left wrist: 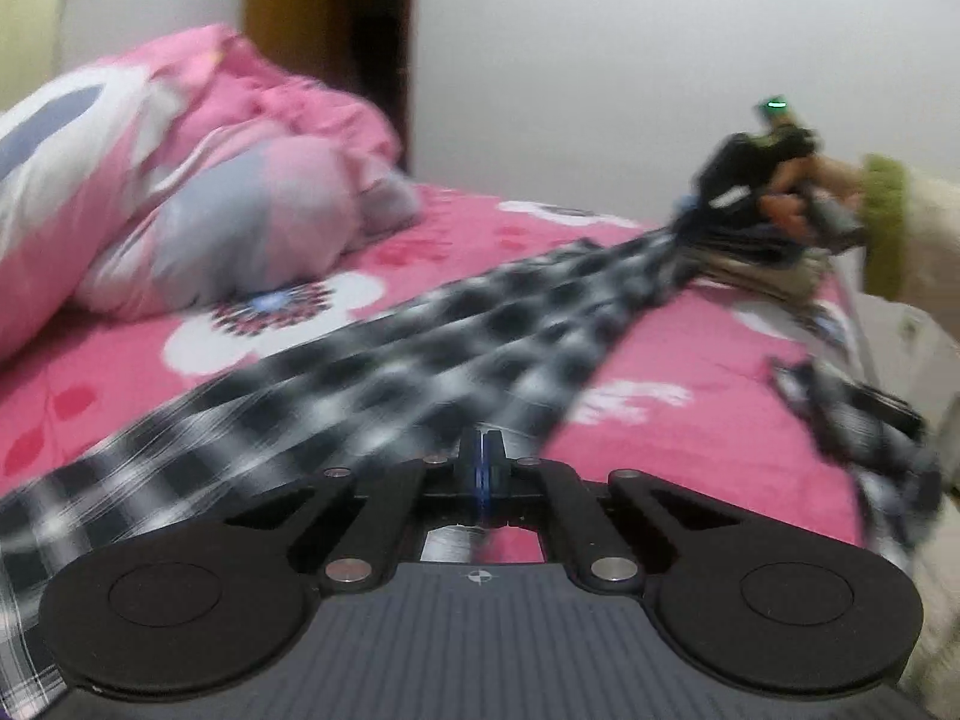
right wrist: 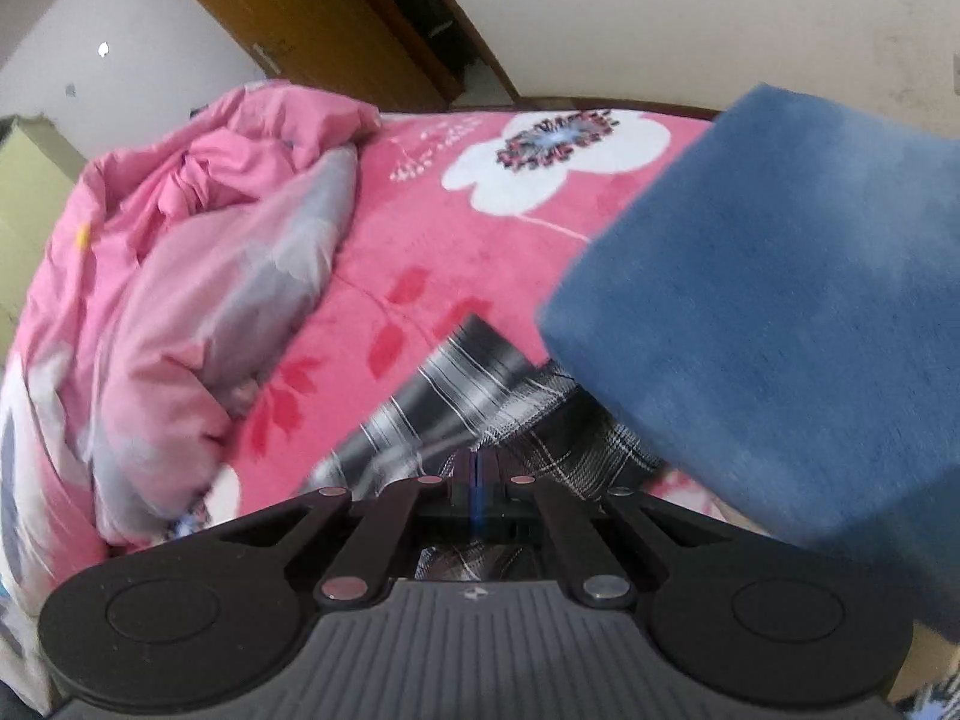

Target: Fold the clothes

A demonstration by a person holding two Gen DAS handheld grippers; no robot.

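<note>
I have both grippers pinching the black-and-white checked shirt [left wrist: 384, 384]. My left gripper [left wrist: 480, 450] and right gripper [right wrist: 477, 468] stretch it above the pink bedsheet [left wrist: 690, 420]

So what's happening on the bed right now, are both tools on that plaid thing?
A person is folding a black-and-white plaid garment on the pink floral bed sheet. The left tool is shut on one edge of it. The right tool is shut too, pinching the far end, so the cloth is stretched between them above the sheet. A blue folded cloth hangs close beside the right tool. A bunched pink duvet sits to one side.
</note>
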